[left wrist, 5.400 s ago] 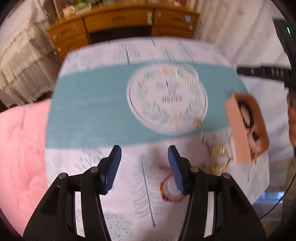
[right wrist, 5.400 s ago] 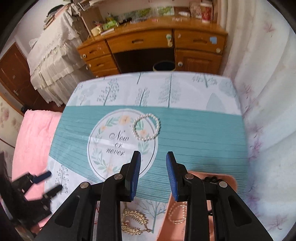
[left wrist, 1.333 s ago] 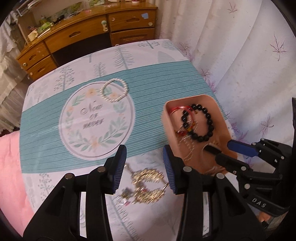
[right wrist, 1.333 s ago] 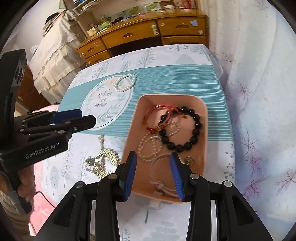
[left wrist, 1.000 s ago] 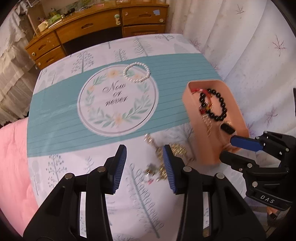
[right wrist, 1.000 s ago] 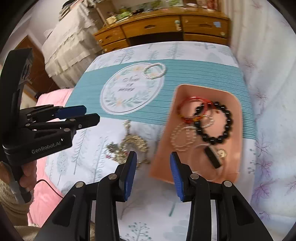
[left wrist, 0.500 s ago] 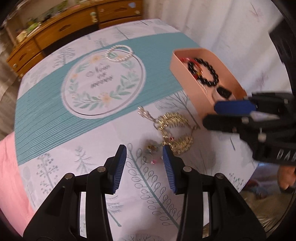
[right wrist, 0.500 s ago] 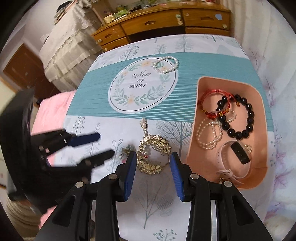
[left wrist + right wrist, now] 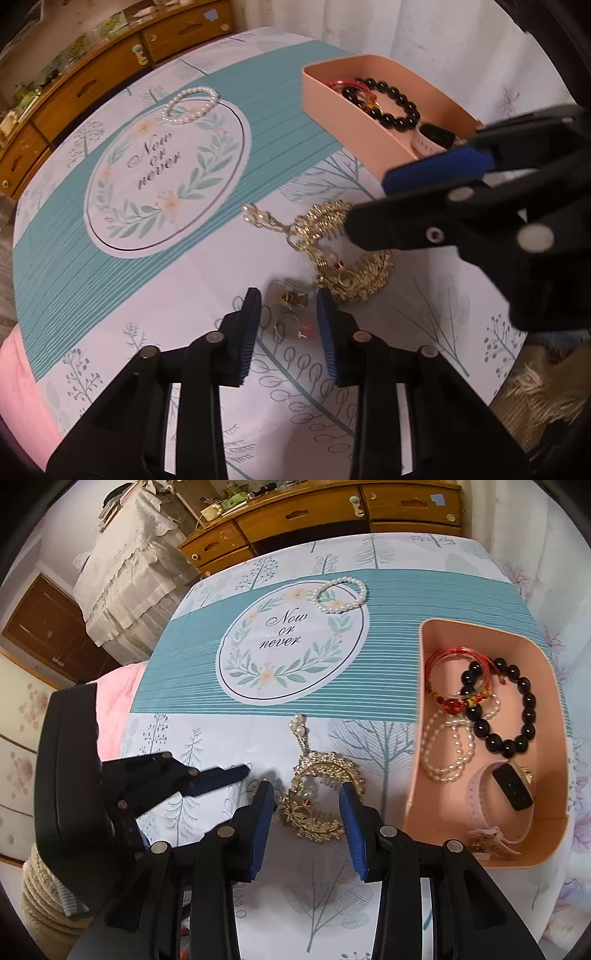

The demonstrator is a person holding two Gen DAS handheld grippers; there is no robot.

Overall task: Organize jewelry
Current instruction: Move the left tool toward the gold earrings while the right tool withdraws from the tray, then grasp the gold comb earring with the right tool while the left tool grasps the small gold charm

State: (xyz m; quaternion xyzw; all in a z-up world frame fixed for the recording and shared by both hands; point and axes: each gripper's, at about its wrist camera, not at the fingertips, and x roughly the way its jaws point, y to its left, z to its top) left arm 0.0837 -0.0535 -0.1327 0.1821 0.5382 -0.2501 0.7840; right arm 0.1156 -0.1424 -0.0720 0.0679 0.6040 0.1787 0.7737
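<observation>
A gold ornate necklace (image 9: 320, 797) lies on the tablecloth, also in the left wrist view (image 9: 343, 258). My right gripper (image 9: 306, 805) is open, its jaws on either side of the necklace. My left gripper (image 9: 288, 317) is open over small earrings (image 9: 293, 297) and a ring (image 9: 291, 328). A white pearl bracelet (image 9: 339, 594) lies far off on the teal band, also in the left wrist view (image 9: 190, 105). A pink tray (image 9: 546, 834) at the right holds a black bead bracelet (image 9: 517, 709), red bracelets, pearl strands and a pink watch (image 9: 495, 805).
The table has a tree-print cloth with a round "Now or never" emblem (image 9: 288, 642). A wooden dresser (image 9: 332, 513) stands beyond the table's far edge. A pink bedcover (image 9: 22, 387) lies past the left edge. The tray wall (image 9: 351, 118) rises beside the necklace.
Both grippers have come down closer to the table. The right gripper now brackets the gold necklace; the left has closed in on the small earrings. Both stay open.
</observation>
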